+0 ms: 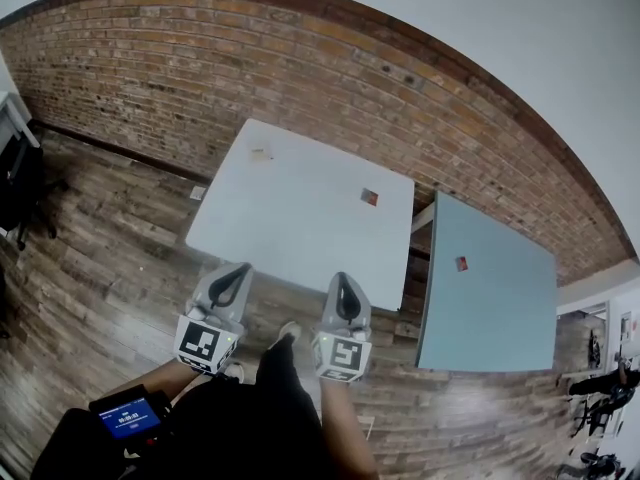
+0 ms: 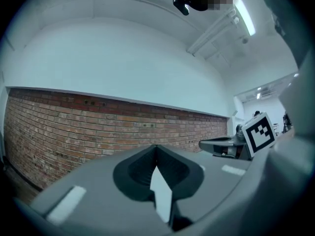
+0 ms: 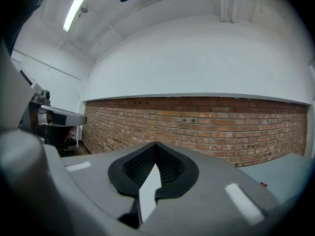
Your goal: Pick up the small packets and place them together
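Holding both tools level, short of the near edge of the white table (image 1: 290,223), the person has nothing in either. The left gripper (image 1: 242,268) and the right gripper (image 1: 342,278) each have their jaws pressed tight together, and each gripper's own view shows only the brick wall (image 1: 200,78) beyond the closed tips. The move ahead turns on a reach forward and to the right. One reddish packet (image 1: 369,197) lies flat near the far right corner of the white table, straight ahead of the right gripper and across most of the tabletop from it. A second reddish packet (image 1: 461,264) lies on the grey-blue table (image 1: 495,318) to the right, close to that table's left edge and about midway along it. The right gripper is the nearer of the two to both. Each packet looks roughly square and is too small here to show a long axis. A pale scrap (image 1: 262,153) sits near the white table's far left corner, on the left gripper's side, and whether it is a packet cannot be told. Both tabletops are plain, flat and otherwise bare, with a narrow gap between them. The floor (image 1: 90,268) is dark wood plank, and above the brick the wall is white.
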Demonstrator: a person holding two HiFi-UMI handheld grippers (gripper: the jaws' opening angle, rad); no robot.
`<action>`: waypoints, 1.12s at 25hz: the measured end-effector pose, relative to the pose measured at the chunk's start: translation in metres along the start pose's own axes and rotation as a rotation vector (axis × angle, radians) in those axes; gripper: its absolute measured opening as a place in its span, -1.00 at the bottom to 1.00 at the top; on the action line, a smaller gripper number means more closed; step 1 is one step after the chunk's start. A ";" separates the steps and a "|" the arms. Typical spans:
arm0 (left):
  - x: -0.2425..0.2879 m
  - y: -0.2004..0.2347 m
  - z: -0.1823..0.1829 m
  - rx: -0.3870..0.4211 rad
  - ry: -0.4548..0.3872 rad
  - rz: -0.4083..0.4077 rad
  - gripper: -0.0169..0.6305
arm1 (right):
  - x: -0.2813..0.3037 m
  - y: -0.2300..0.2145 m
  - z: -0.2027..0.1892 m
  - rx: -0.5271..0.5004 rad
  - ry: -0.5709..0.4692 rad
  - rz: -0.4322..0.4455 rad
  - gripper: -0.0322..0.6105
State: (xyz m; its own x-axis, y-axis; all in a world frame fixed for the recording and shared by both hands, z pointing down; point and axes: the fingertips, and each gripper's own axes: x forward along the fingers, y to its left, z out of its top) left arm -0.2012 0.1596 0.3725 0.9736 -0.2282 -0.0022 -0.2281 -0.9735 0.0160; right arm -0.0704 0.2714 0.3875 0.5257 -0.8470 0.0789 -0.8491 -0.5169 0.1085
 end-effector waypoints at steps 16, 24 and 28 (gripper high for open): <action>0.175 -0.036 -0.005 -0.018 0.043 -0.022 -0.95 | 0.099 -0.132 -0.008 0.018 0.023 0.029 -0.89; 0.233 -0.045 -0.002 -0.007 0.052 0.026 -0.95 | 0.140 -0.177 -0.024 0.021 0.062 0.087 -0.89; 0.247 -0.042 0.000 -0.001 0.055 0.058 -0.95 | 0.154 -0.192 -0.034 0.018 0.065 0.105 -0.89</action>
State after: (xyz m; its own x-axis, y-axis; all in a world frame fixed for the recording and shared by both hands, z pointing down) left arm 0.0489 0.1441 0.3716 0.9576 -0.2832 0.0536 -0.2844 -0.9586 0.0151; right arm 0.1755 0.2451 0.4120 0.4358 -0.8870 0.1526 -0.9000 -0.4286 0.0789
